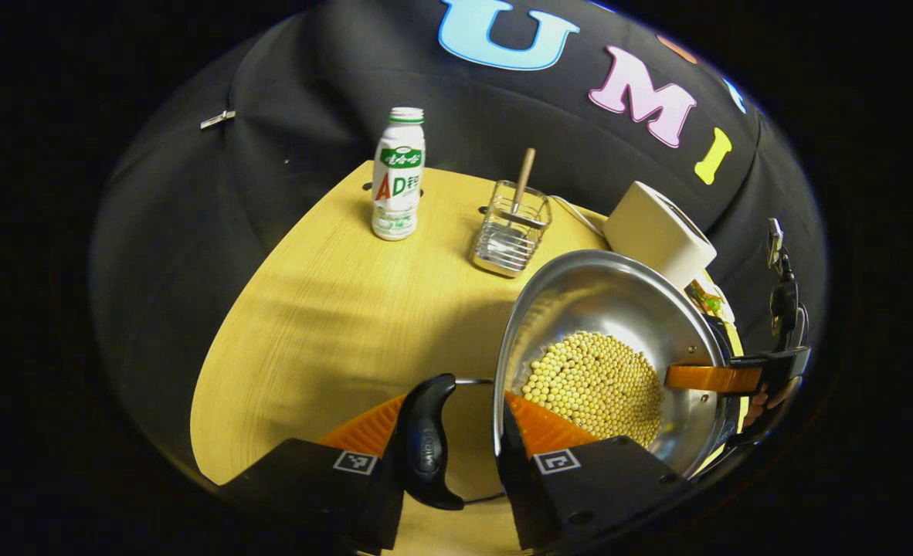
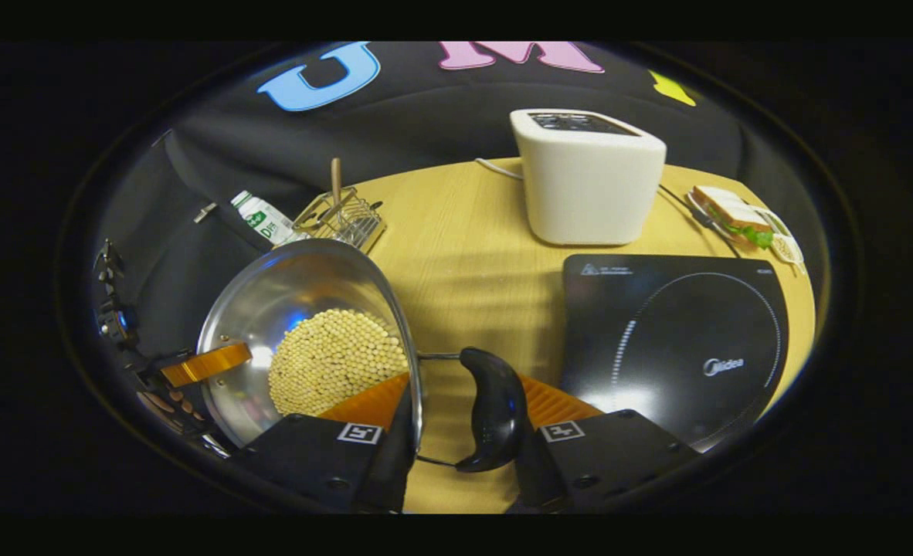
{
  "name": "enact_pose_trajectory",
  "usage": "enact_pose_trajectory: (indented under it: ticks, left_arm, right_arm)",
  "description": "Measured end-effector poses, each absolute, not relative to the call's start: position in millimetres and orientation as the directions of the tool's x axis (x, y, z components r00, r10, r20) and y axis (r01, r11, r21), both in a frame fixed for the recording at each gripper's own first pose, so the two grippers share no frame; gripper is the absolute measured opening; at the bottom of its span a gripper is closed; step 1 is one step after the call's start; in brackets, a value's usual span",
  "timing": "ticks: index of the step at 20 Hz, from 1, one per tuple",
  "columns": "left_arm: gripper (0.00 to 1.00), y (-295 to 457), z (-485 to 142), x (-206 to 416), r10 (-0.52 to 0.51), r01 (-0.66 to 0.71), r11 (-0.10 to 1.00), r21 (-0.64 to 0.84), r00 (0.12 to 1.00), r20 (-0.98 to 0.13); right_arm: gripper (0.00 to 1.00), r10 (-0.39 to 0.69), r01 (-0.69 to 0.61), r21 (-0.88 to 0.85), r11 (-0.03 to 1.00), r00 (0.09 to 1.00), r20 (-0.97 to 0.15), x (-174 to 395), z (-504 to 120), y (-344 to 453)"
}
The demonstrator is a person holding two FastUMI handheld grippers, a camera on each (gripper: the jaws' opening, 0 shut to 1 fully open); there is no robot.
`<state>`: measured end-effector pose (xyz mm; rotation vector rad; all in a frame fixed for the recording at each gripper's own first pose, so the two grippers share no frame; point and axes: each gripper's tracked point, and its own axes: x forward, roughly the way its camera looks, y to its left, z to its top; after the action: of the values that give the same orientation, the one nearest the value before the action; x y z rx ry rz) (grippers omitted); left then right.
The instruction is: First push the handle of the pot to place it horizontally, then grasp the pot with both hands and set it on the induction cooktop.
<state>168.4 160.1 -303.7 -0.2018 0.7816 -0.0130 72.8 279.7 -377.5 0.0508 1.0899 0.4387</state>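
Wooden table (image 1: 325,309) against a black cloth wall, carrying the objects of the task; a steel pot (image 1: 619,309) holding a heap of pale beans (image 1: 592,382) is gripped on both sides and tilted. Left gripper (image 1: 449,432): jaws narrowed on the pot's edge, one finger inside the rim over the beans, the other outside by the black side handle (image 1: 425,444). Right gripper (image 2: 464,413): same arrangement at the opposite side, the second black handle (image 2: 495,409) between its fingers. In the right gripper view the pot sits left of the black induction cooktop (image 2: 673,347), not on it; a white toaster (image 2: 588,177) stands behind the cooktop, a sandwich (image 2: 734,216) to its right. A milk bottle (image 1: 398,177) and a wire basket (image 1: 510,232) stand farther back.
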Motion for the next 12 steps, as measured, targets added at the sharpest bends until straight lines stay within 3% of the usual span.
enact_pose_trajectory:
  ticks: [12]
  left_arm:
    - [0.59, -9, -258, 179, -0.139, -0.005, 0.979, -0.204, 0.712, -0.688]
  right_arm:
    - [0.59, 0.339, -0.282, 0.230, 0.931, 0.440, -0.831, 114, -320, 121]
